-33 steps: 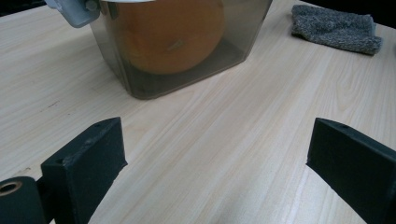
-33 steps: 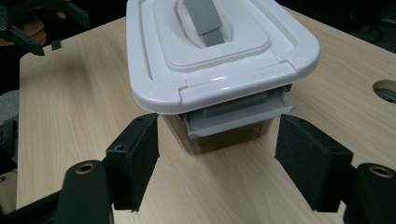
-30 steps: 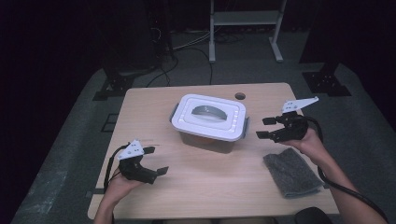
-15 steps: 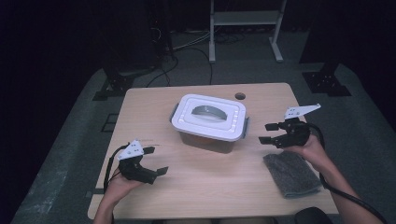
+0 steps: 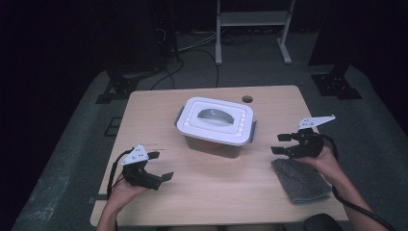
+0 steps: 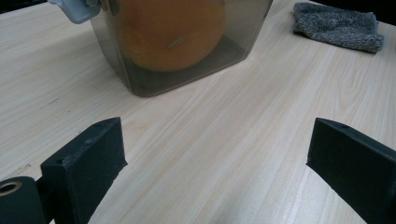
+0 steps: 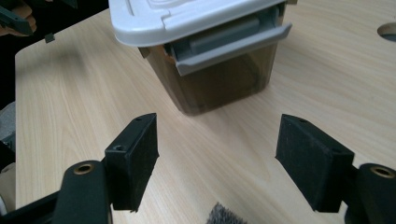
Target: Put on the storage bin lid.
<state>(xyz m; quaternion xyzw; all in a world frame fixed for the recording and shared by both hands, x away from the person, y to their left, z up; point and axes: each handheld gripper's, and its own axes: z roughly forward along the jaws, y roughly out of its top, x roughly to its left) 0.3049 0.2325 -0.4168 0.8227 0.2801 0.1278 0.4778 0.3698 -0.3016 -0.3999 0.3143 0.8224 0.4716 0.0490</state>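
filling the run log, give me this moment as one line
left hand-held gripper: open, empty | right hand-held gripper: open, beside box | lidded box: closed | grey cloth: on table

Lab/studio: dark room, cables [image 5: 192, 45], rig stands [image 5: 337, 82].

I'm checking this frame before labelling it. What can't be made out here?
- Orange thing in the box: left gripper view, blurred by the tinted wall, top cut by the edge; what it is stays unclear.
- Far latch of the box: high view, hidden under the lid.
- Grey cloth: right gripper view, cut off by the bottom edge.
- Left gripper and right gripper: open, their bodies cut by their own views' edges.
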